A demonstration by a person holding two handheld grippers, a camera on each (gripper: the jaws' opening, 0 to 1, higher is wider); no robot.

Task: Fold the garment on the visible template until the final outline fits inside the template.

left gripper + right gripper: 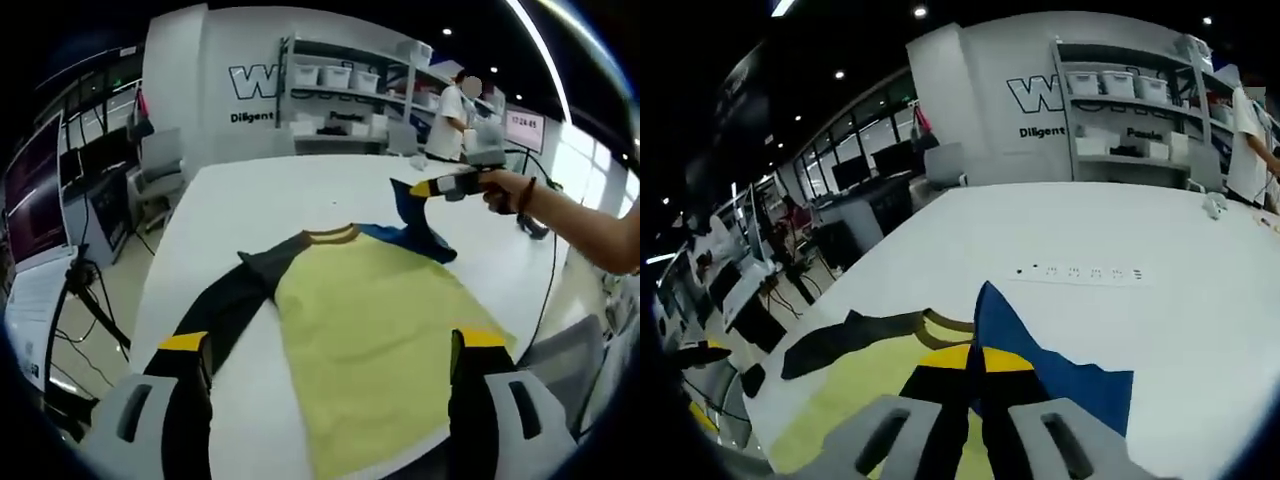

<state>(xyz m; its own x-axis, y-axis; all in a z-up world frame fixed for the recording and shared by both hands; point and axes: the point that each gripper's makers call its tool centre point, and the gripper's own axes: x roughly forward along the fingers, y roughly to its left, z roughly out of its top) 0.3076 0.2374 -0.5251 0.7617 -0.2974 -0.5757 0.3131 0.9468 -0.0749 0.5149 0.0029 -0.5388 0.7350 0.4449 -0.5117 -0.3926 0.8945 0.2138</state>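
White bench (250, 200), shelving behind. My right gripper (975, 375) pinches the shirt's blue sleeve (1040, 360), lifted beside the yellow body (370, 340); left gripper (330, 350) hangs spread, nearer the hem.

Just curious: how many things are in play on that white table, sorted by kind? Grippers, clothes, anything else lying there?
Grippers: 2, the left gripper open above the shirt, the right gripper shut on the blue sleeve
Garments: 1, a yellow shirt with one dark sleeve and one blue
Power strips: 1, the white power strip
Tables: 1, the white table
Total: 5
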